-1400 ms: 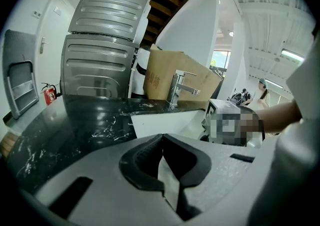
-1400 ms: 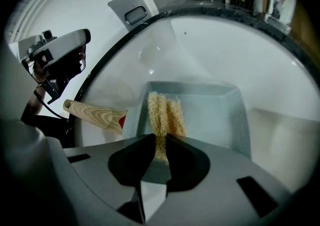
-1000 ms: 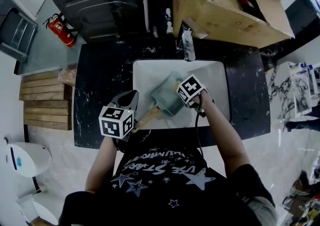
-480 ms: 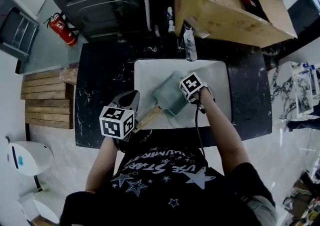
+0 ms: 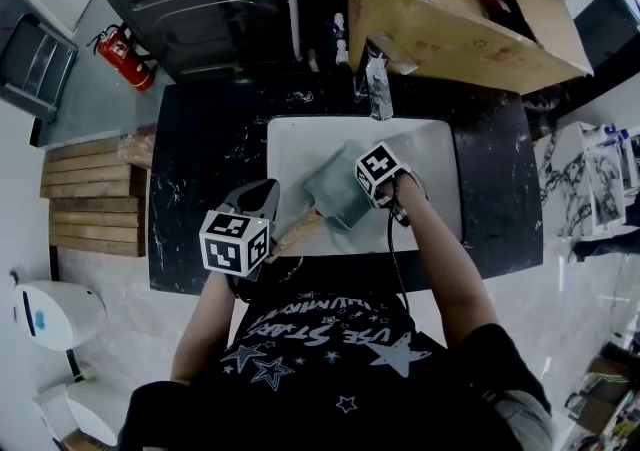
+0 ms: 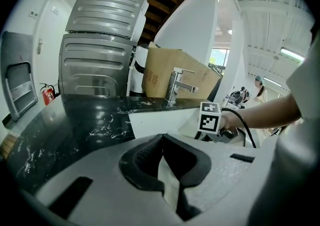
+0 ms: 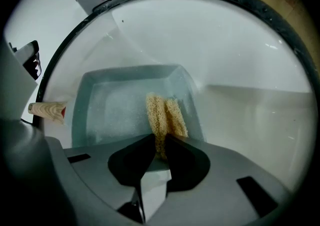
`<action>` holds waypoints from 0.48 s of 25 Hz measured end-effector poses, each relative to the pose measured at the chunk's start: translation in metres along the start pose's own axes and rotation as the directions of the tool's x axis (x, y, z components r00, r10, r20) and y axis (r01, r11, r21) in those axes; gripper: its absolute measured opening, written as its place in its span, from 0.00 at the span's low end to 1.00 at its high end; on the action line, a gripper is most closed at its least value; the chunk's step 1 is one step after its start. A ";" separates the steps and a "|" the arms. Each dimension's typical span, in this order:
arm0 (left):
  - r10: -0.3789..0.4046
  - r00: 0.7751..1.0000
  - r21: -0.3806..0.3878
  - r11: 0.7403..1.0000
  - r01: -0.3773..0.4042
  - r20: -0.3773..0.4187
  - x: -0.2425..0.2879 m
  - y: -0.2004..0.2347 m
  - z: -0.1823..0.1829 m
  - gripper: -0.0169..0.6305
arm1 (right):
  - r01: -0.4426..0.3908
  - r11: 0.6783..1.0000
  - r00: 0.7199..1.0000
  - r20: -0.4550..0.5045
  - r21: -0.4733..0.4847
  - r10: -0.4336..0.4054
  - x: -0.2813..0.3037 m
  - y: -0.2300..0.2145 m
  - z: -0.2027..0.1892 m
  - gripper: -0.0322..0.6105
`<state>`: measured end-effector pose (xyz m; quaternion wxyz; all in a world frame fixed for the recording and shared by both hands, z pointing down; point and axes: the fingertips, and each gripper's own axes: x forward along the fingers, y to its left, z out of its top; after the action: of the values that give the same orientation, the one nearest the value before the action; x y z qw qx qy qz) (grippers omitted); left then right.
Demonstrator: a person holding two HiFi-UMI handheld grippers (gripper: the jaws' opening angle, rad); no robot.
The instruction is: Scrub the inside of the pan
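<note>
Right gripper (image 7: 159, 142) is clamped on a tan fibrous scrubber (image 7: 165, 117), which I hold against the inside of the blue-grey pan (image 7: 110, 104). The pan lies in the white sink (image 5: 430, 154), and my marker cube covers its near corner from above. My left gripper (image 6: 161, 142) has its jaws together with nothing between them, beside the pan's wooden handle (image 5: 297, 229). A faucet (image 5: 377, 84) and a cardboard box (image 5: 440, 9) stand behind the sink, and a red fire extinguisher (image 5: 122, 57) is well to the left. Red print on the box is too small to read.

In the head view the right tongs (image 5: 378, 179) cover the sponge (image 7: 162, 115) — the pan handle (image 5: 297, 230) is lost under the left tongs (image 5: 258, 201) at eight o'clock.
</note>
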<state>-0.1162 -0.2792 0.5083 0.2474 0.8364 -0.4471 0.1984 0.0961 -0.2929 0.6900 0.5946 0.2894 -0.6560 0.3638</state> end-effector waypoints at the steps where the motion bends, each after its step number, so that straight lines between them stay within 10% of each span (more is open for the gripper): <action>1: -0.001 1.000 0.001 1.000 0.001 0.001 0.000 0.000 0.000 0.04 | -0.012 1.000 1.000 -0.003 -0.002 0.012 -0.001 0.004 -0.001 0.16; 12: -0.019 1.000 0.012 1.000 0.018 0.005 -0.004 -0.010 -0.002 0.04 | -0.127 0.990 0.992 -0.001 -0.063 0.127 -0.014 0.068 -0.009 0.16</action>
<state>-0.1101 -0.2706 0.5053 0.2430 0.8425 -0.4388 0.1965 0.0476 -0.2474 0.6668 0.5782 0.2287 -0.6849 0.3798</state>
